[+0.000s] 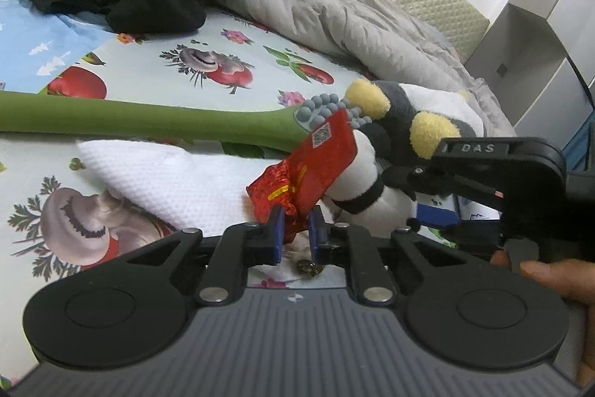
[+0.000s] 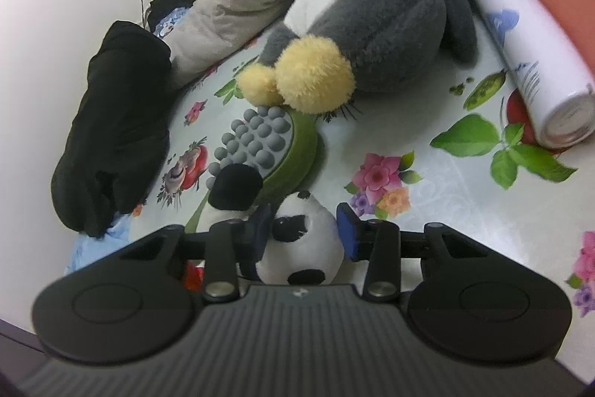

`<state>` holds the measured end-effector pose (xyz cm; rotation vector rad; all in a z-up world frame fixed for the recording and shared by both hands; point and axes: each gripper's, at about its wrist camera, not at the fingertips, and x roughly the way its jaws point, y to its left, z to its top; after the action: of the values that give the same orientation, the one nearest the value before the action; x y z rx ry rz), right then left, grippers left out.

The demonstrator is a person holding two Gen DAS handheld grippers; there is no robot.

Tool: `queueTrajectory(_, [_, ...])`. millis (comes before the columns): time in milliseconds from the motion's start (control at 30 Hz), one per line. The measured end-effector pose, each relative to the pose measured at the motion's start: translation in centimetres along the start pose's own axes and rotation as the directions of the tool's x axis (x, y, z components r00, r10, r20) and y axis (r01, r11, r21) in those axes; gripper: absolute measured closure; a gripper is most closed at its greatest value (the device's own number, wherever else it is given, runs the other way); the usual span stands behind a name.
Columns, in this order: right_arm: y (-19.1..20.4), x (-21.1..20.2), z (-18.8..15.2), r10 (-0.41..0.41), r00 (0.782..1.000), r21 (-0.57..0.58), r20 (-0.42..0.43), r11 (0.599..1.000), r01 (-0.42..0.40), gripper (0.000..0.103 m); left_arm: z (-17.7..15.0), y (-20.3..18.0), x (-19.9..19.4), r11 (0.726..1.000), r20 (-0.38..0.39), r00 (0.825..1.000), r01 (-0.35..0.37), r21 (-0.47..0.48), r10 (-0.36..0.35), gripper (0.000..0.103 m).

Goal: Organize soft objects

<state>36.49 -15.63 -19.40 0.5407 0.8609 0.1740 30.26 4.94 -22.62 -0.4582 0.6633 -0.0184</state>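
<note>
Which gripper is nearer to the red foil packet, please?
Left. The left gripper is shut on the red foil packet; the right gripper brackets the panda plush beside it.

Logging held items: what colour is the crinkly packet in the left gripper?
Red, with yellow markings and a QR code; the packet shows best in the left wrist view, pinched by the left gripper.

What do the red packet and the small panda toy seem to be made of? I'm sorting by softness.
Red packet: probably thin foil or plastic film, glossy and sharply creased, pinched in the left gripper.
Panda toy: likely plush fabric, matte short white and black pile, between the right gripper fingers.
</note>
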Motion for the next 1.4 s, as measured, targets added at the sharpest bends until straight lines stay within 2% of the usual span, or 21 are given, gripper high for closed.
queueTrajectory(267, [0.2, -3.2, -1.0, -0.040, 0.998, -0.062, 0.053, 0.997, 0.043, 0.061, 0.1, 0.1, -2.5, 1.000, 0.032, 0.999, 0.011, 0.001, -0.011, 0.095])
queueTrajectory(400, [0.7, -6.0, -1.5, -0.058, 0.992, -0.097, 0.115, 0.993, 0.069, 0.062, -0.2, -0.3, -4.0, 1.000, 0.036, 0.999, 0.025, 0.001, -0.025, 0.097])
queueTrajectory(433, [0.9, -6.8, -1.6, -0.063, 0.989, -0.107, 0.132, 0.991, 0.077, 0.062, -0.3, -0.5, -4.4, 1.000, 0.036, 0.999, 0.027, 0.002, -0.027, 0.101])
queueTrajectory(600, [0.9, -9.7, -2.1, -0.080, 0.983, -0.138, 0.166, 0.985, 0.104, 0.062, -0.9, -1.5, -6.1, 1.000, 0.025, 0.999, 0.028, 0.010, -0.028, 0.102])
queueTrajectory(800, [0.6, -12.3, -4.4, -0.102, 0.982, -0.203, 0.158, 0.970, 0.133, 0.062, -1.9, -2.0, -7.7, 1.000, -0.008, 1.000, 0.017, 0.016, -0.017, 0.102])
queueTrajectory(967, [0.3, -13.2, -7.4, -0.151, 0.978, -0.288, 0.146, 0.939, 0.188, 0.062, -2.4, -0.6, -7.1, 0.999, -0.053, 0.998, -0.042, -0.014, 0.042, 0.099])
queueTrajectory(1000, [0.3, -13.4, -7.9, -0.156, 0.977, -0.304, 0.143, 0.933, 0.194, 0.062, -2.4, -0.3, -6.8, 0.999, -0.063, 0.997, -0.040, -0.015, 0.039, 0.096])
queueTrajectory(1033, [0.2, -13.4, -8.5, -0.162, 0.976, -0.321, 0.143, 0.925, 0.201, 0.062, -2.4, -0.1, -6.5, 0.999, -0.077, 0.996, -0.039, -0.021, 0.038, 0.084])
queueTrajectory(1067, [0.1, -13.5, -8.9, -0.170, 0.975, -0.336, 0.144, 0.918, 0.209, 0.062, -2.4, 0.1, -6.3, 0.999, -0.087, 0.996, -0.039, -0.028, 0.036, 0.060])
queueTrajectory(1133, [0.0, -13.5, -9.6, -0.176, 0.974, -0.352, 0.141, 0.911, 0.216, 0.062, -2.3, 0.3, -5.7, 0.998, -0.096, 0.994, -0.046, -0.032, 0.042, 0.040])
queueTrajectory(1200, [-0.2, -13.6, -10.2, -0.178, 0.974, -0.362, 0.141, 0.906, 0.219, 0.062, -2.1, 0.3, -4.8, 0.998, -0.118, 0.992, -0.051, -0.029, 0.047, 0.040])
queueTrajectory(1333, [-0.3, -13.8, -11.0, -0.175, 0.973, -0.389, 0.154, 0.894, 0.222, 0.061, -1.5, 0.4, -2.6, 0.996, -0.189, 0.980, -0.067, -0.062, 0.055, 0.025])
queueTrajectory(1400, [-0.4, -14.0, -11.1, -0.172, 0.973, -0.388, 0.155, 0.895, 0.220, 0.061, -1.3, 0.1, -1.8, 0.994, -0.207, 0.976, -0.083, -0.072, 0.067, 0.024])
